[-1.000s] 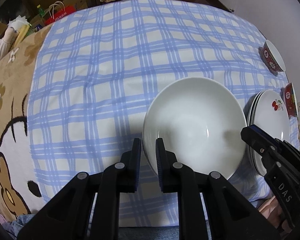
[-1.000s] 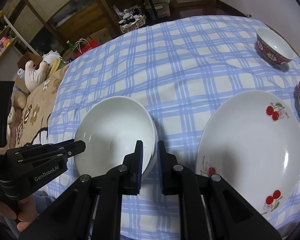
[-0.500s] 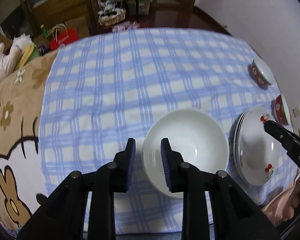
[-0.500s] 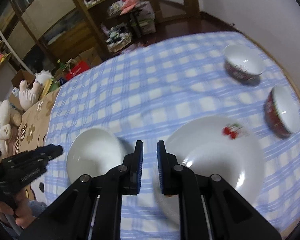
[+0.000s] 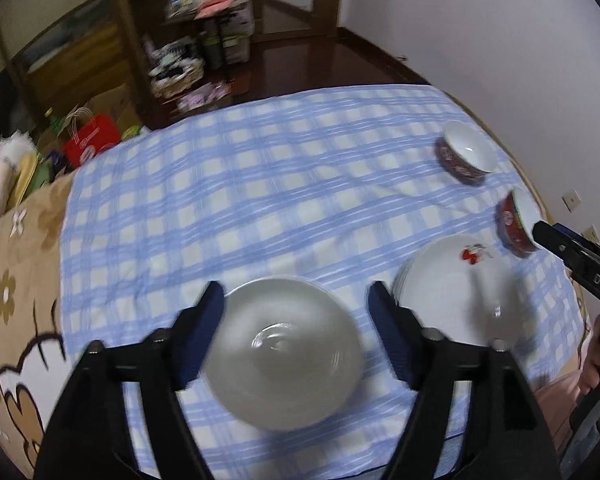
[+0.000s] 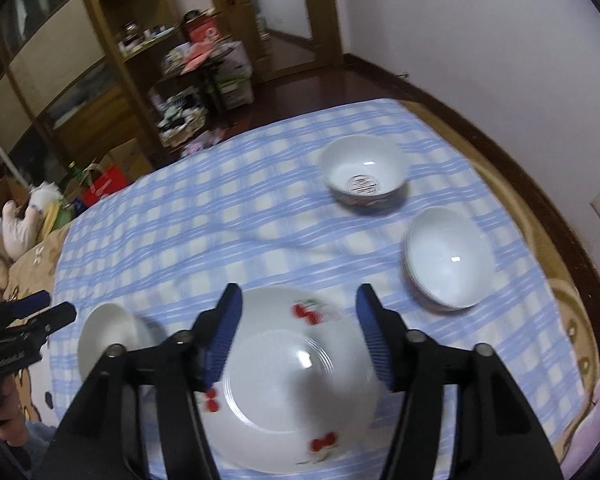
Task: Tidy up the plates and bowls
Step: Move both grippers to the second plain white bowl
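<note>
Left gripper [image 5: 296, 300] jaws spread wide, holding nothing, above the plain white bowl [image 5: 282, 364] sitting near the front edge of the blue checked tablecloth [image 5: 240, 200]. Just right of it, cherry-print plate stack [image 6: 296, 372] under the right gripper [image 6: 298, 308], also wide and empty-handed. Farther right two red-patterned bowls [image 6: 362, 180] [image 6: 446, 258] stand apart near the cloth's right edge.

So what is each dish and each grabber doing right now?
left gripper: open, holding nothing, above the white bowl.
right gripper: open, holding nothing, above the cherry plate.
white bowl: upright on the tablecloth, empty.
cherry plate: lying on the tablecloth, empty.
far red bowl: upright, empty.
near red bowl: upright, empty.
tablecloth: spread out, slightly wrinkled.
</note>
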`<act>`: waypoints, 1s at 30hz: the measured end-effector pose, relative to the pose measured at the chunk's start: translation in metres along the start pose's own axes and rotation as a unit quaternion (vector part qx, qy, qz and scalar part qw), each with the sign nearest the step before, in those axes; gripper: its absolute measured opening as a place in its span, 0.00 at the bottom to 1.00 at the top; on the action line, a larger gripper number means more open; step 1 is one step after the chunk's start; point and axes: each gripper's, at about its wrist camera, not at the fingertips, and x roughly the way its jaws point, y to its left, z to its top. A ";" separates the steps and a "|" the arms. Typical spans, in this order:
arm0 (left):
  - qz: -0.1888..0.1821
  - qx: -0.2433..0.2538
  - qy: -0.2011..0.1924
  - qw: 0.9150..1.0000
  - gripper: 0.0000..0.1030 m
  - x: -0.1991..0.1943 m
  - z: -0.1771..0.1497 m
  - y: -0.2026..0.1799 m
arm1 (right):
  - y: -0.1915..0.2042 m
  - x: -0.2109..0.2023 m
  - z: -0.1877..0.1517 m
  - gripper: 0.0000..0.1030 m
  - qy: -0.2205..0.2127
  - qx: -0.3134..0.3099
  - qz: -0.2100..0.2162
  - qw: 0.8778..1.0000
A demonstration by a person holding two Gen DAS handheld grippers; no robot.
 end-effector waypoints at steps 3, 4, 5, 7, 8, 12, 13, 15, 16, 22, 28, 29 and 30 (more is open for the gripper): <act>-0.018 0.036 -0.009 0.999 0.82 0.001 0.011 -0.029 | -0.016 -0.002 0.003 0.70 -0.001 0.010 -0.017 1.000; -0.016 0.045 -0.012 0.999 0.84 0.001 0.013 -0.036 | -0.022 -0.003 0.004 0.75 -0.002 0.014 -0.020 1.000; -0.014 0.057 -0.019 0.998 0.84 0.001 0.017 -0.047 | -0.030 -0.004 0.005 0.81 -0.006 0.022 -0.024 0.999; -0.012 0.071 -0.034 0.997 0.85 0.001 0.025 -0.064 | -0.040 -0.008 0.006 0.88 -0.013 0.031 -0.029 0.999; -0.017 0.077 -0.039 0.996 0.85 0.002 0.029 -0.073 | -0.046 -0.009 0.006 0.88 -0.017 0.034 -0.032 0.999; -0.043 0.085 -0.062 0.993 0.85 0.003 0.044 -0.100 | -0.064 -0.012 0.008 0.88 -0.025 0.045 -0.051 0.997; -0.049 0.084 -0.066 0.993 0.85 0.004 0.048 -0.105 | -0.068 -0.012 0.009 0.88 -0.028 0.050 -0.053 0.997; -0.058 0.084 -0.066 0.993 0.85 0.008 0.055 -0.115 | -0.079 -0.012 0.009 0.88 -0.031 0.063 -0.054 0.996; -0.063 0.086 -0.064 0.992 0.85 0.010 0.058 -0.121 | -0.084 -0.012 0.010 0.88 -0.032 0.071 -0.055 0.995; -0.072 0.111 -0.063 0.989 0.85 0.021 0.072 -0.152 | -0.107 -0.009 0.009 0.88 -0.042 0.095 -0.069 0.992; -0.081 0.131 -0.061 0.986 0.85 0.040 0.082 -0.182 | -0.132 -0.003 0.005 0.88 -0.063 0.122 -0.078 0.987; -0.084 0.131 -0.059 0.986 0.85 0.043 0.083 -0.186 | -0.136 -0.001 0.004 0.88 -0.063 0.126 -0.078 0.987; -0.086 0.132 -0.058 0.986 0.85 0.046 0.084 -0.190 | -0.138 0.001 0.004 0.88 -0.062 0.128 -0.077 0.987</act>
